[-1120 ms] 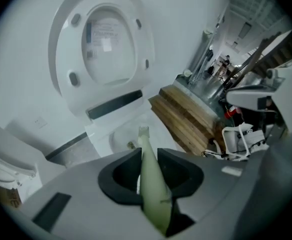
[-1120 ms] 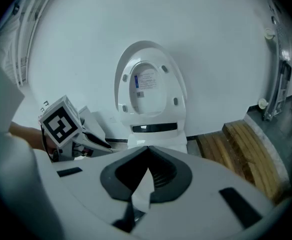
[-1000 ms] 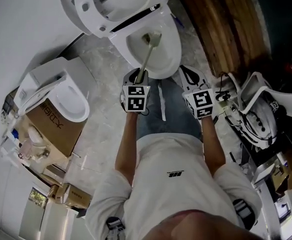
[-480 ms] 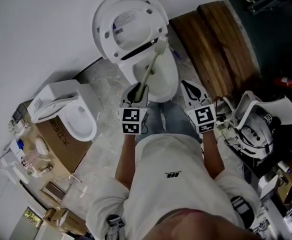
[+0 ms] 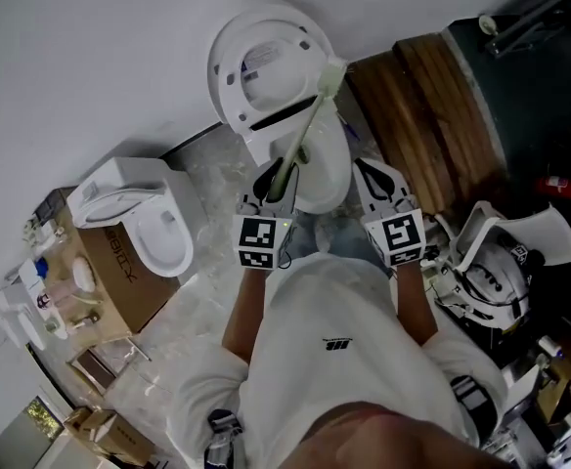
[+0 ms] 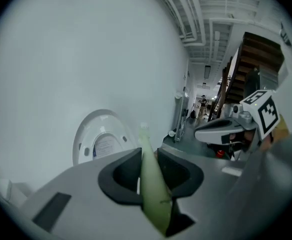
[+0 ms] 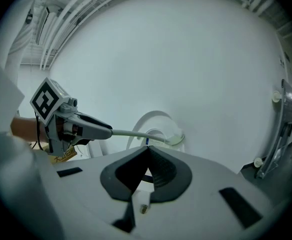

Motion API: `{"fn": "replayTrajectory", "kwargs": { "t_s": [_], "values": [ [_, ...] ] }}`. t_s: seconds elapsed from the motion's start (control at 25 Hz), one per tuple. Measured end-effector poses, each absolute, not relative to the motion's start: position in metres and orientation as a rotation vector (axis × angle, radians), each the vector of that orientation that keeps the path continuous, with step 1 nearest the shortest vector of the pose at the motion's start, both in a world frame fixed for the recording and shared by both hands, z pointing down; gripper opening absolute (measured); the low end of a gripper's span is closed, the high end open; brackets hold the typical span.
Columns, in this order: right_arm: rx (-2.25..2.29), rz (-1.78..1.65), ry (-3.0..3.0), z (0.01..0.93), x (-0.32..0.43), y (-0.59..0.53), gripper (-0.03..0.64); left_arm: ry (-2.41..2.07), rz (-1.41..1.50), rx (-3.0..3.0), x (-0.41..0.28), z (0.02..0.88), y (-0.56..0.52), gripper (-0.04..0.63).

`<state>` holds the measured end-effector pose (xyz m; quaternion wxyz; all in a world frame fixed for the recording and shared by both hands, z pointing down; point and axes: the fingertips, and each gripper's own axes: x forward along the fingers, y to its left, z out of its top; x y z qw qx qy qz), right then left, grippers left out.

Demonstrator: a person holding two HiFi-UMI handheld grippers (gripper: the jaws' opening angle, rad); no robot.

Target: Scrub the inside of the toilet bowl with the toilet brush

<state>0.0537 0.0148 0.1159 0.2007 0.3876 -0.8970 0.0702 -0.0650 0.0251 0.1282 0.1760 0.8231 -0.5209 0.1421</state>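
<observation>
A white toilet stands against the wall with its lid and seat raised. My left gripper is shut on the pale green handle of the toilet brush, which slants up and away, its head lifted above the bowl near the raised lid. In the left gripper view the handle runs between the jaws toward the lid. My right gripper hovers beside the bowl's right side, shut with nothing in it. The right gripper view shows the brush held by the left gripper.
A second white toilet sits on a cardboard box at the left. Wooden boards lie to the right of the toilet. A white device with cables sits at the right. The floor is marble tile.
The brush has been lifted out of the bowl: its head rose from inside the bowl up to the raised lid. The head view shifted, so the toilet sits lower and more central.
</observation>
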Motion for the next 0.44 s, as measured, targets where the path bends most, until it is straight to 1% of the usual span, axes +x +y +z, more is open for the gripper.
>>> {"fn": "replayTrajectory", "kwargs": {
  "t_s": [0.16,0.44],
  "values": [
    [1.010,0.142,-2.548,0.117,0.050,0.005,-0.006,-1.560,0.373,2.312,-0.062,0.124,0.022,0.106],
    [0.909,0.071,-2.631,0.086,0.088,0.008,-0.006,-1.721,0.324,2.273,-0.026,0.083,0.042,0.106]
  ]
}}
